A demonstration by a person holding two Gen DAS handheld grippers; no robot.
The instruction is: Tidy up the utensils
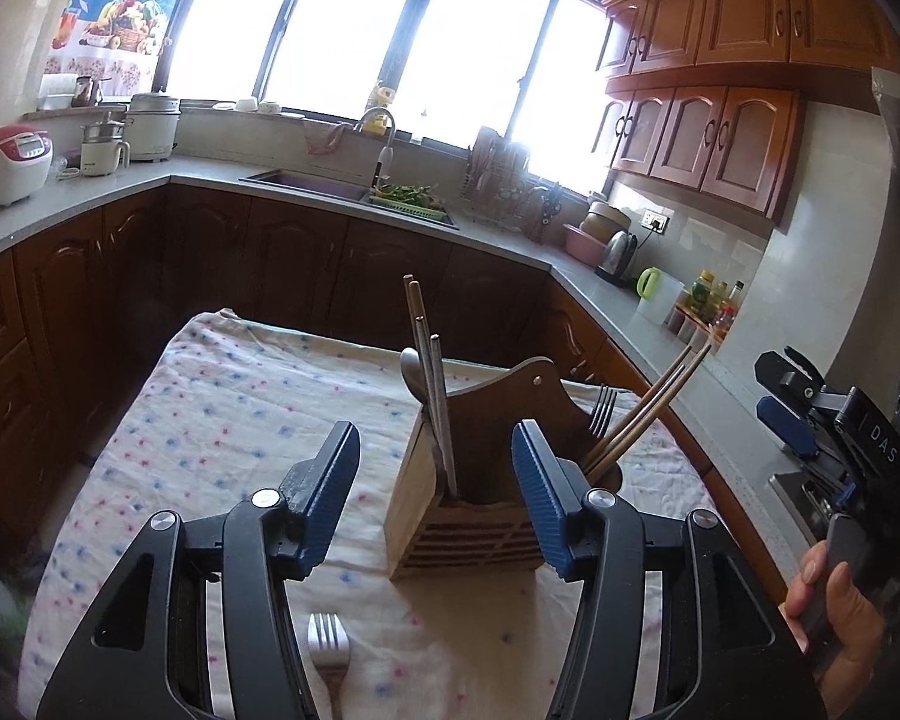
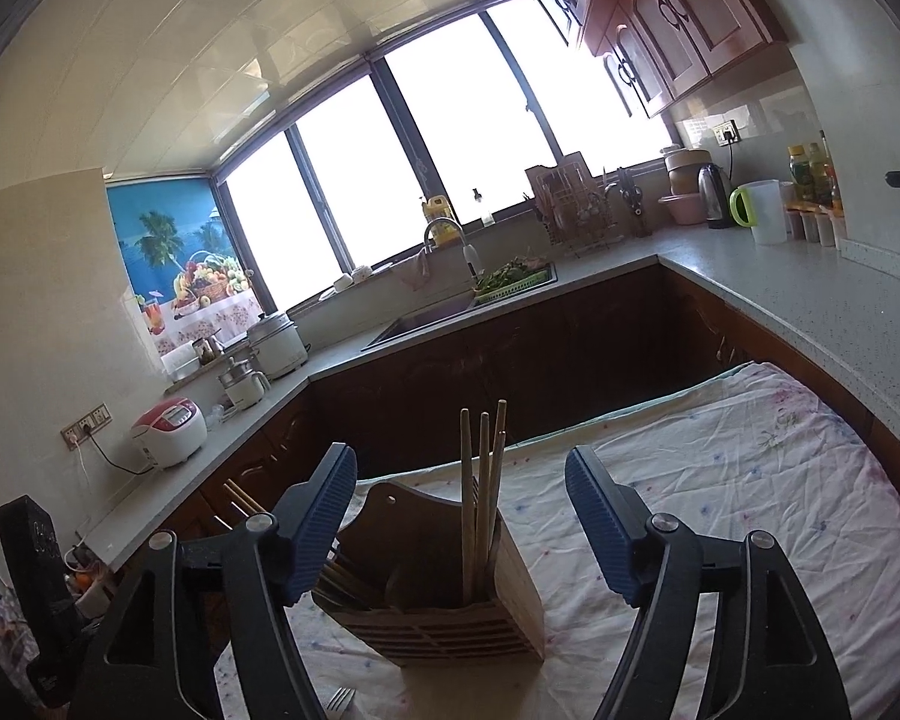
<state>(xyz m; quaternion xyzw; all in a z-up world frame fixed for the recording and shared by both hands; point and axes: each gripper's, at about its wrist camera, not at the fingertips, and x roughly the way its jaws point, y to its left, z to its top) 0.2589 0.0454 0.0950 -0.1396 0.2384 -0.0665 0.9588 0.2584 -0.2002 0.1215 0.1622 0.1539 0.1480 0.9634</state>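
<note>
A lived-in home kitchen, with a grey worktop running round three sides.

Carved reddish-brown wooden wall cabinets (image 1: 714,138) hang above the pale speckled grey worktop (image 2: 810,294), with dark wooden base cabinets (image 1: 294,258) below it. A sunken sink (image 1: 306,183) with a curved metal tap (image 1: 384,132) sits under a wide, bright, dark-framed window (image 1: 390,30), beside a green basket of leafy vegetables (image 1: 411,198). Cooking gear lines the worktop: a white-and-red rice cooker (image 1: 9,162), a white lidded electric pot (image 1: 153,126), a steel electric kettle (image 1: 618,255), a wire dish rack (image 2: 576,210), and bottles of oil and sauce (image 1: 714,300). A fruit-and-palm poster (image 2: 174,252) covers one pane.
</note>
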